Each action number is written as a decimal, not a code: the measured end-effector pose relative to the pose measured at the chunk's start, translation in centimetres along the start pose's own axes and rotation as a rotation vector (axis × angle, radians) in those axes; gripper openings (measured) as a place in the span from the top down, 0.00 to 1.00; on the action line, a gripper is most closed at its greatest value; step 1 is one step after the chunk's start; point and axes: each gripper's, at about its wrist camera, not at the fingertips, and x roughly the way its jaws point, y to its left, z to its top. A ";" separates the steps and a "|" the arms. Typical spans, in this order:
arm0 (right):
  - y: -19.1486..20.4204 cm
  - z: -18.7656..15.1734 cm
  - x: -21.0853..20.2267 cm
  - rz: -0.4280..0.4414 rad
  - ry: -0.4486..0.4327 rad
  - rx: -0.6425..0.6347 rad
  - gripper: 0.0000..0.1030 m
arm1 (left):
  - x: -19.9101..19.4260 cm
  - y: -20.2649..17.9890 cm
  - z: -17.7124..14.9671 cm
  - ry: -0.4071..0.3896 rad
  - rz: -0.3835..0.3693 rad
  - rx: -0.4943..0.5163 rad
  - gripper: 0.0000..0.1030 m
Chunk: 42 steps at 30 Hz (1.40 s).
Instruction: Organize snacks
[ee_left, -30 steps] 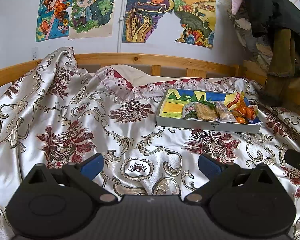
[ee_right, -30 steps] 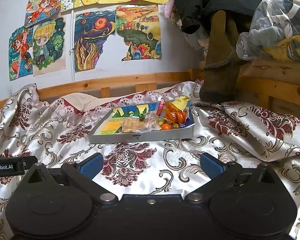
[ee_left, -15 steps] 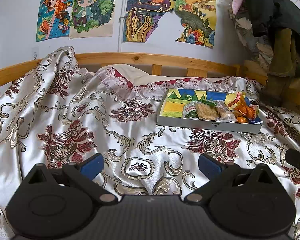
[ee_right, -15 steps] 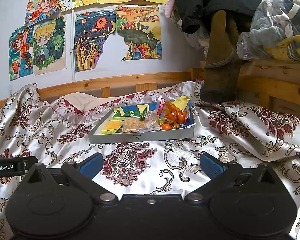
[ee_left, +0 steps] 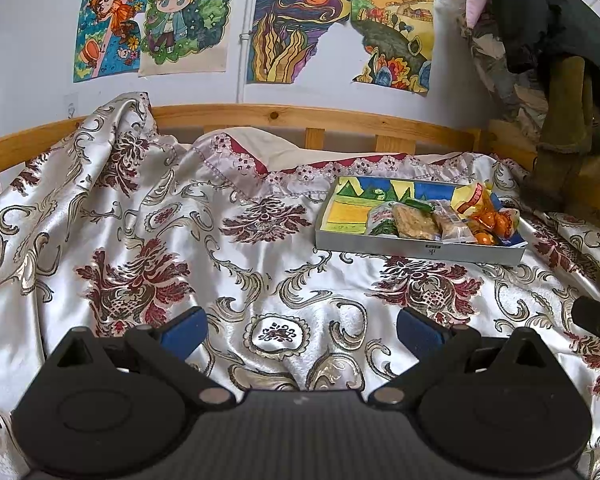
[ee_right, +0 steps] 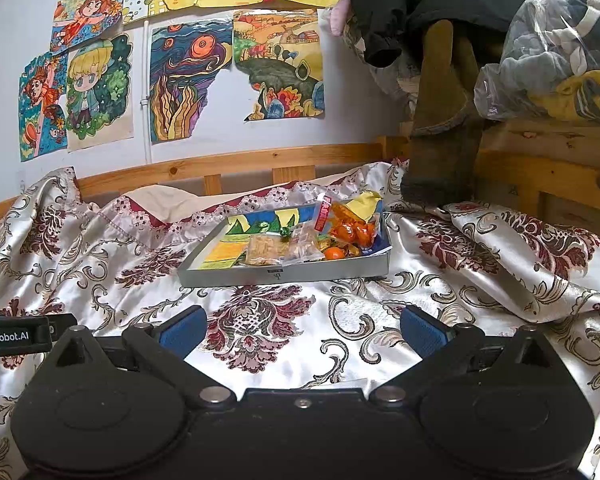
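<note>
Short of the tray point(ee_right: 284, 276), both grippers point(ee_left: 302, 330) point(ee_right: 303, 330) spread, empty; soft bedspread point(ee_left: 180, 240) could tip tray when snacks point(ee_right: 300, 240) are pulled.

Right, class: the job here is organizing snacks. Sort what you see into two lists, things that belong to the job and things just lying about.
Belongs to the job:
- grey tray
- cracker packets
- orange sweets bag
- loose orange sweet
- left tongs and right tongs, both open, empty

Just lying about:
- patterned bedspread
- wall drawings
- hanging clothes
- bagged bedding
</note>
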 end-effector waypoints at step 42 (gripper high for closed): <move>0.1 0.0 0.0 -0.001 0.001 0.000 0.01 | -0.2 -0.4 -0.1 0.012 0.042 0.024 0.00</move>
